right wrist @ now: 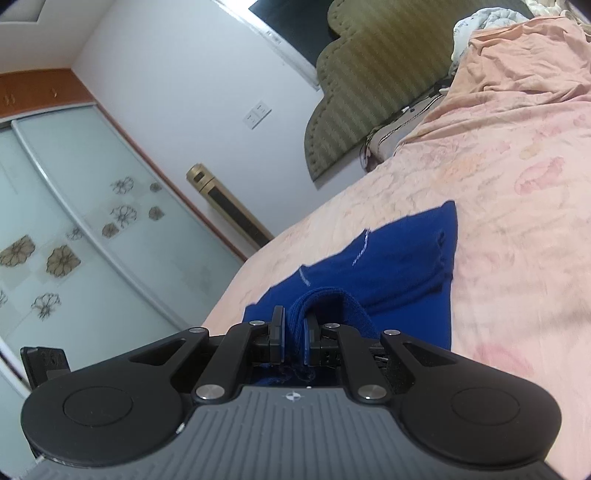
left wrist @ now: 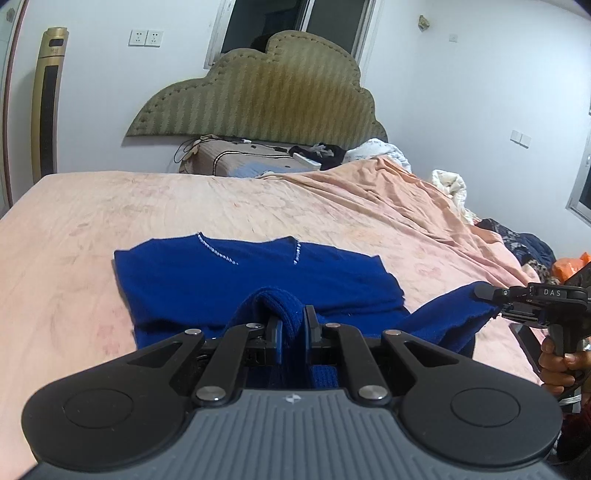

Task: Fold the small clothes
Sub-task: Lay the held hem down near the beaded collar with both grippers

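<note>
we have the left claw (left wrist: 293, 325) and the right claw (right wrist: 293, 328) each clamped on the near hem of the blue sweater (left wrist: 258, 273), whose long axis runs toward twelve o'clock across the bed (left wrist: 110, 206), neckline farthest away.

A: What lies ahead of the fingers?
B: A bed (left wrist: 184, 206) under a peach sheet, ending at a scalloped olive headboard (left wrist: 258, 96) on a white wall (left wrist: 461, 92).
A: And left of them?
B: A gold tower unit (left wrist: 48, 99), two sockets (left wrist: 146, 37), a wardrobe (right wrist: 74, 206) with frosted flowered doors.
A: Windows?
B: One dark window (left wrist: 291, 18) above the headboard.
</note>
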### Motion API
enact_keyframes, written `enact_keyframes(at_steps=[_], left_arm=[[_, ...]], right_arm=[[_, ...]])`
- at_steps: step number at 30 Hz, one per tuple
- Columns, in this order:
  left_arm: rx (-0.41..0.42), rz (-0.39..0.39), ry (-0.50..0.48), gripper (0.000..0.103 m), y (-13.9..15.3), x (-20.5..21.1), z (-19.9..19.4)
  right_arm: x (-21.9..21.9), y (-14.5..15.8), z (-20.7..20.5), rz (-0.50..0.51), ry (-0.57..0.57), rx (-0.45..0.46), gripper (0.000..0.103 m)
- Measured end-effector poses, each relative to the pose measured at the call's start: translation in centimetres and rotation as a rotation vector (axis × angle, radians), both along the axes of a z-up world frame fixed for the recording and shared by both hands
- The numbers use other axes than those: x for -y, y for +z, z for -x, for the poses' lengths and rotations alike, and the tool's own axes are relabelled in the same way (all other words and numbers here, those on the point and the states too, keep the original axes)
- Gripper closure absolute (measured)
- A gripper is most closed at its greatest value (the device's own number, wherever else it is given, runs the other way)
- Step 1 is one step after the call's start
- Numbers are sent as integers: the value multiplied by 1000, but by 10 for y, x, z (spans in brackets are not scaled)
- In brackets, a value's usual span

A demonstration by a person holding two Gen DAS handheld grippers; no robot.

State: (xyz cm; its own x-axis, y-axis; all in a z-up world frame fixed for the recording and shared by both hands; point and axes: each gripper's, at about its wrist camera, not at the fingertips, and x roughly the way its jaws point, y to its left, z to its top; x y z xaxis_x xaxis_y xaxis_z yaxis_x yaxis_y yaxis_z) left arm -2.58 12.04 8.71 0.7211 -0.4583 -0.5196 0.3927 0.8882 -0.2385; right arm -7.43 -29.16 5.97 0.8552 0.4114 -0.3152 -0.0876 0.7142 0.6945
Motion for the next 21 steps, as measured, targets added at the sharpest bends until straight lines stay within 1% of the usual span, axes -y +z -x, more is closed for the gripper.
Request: enact_keyframes(at_steps=[8, 16, 21], left_arm=[[-1, -29, 30, 93, 8, 5, -41], [16, -82, 44, 93, 14, 13, -85], [11, -151, 40, 93, 8, 22, -113]], right_arm=[[5, 5, -36, 23, -51, 12, 90], [12, -3, -77, 17, -101, -16, 90], [17, -12, -101, 11, -115, -48, 90]])
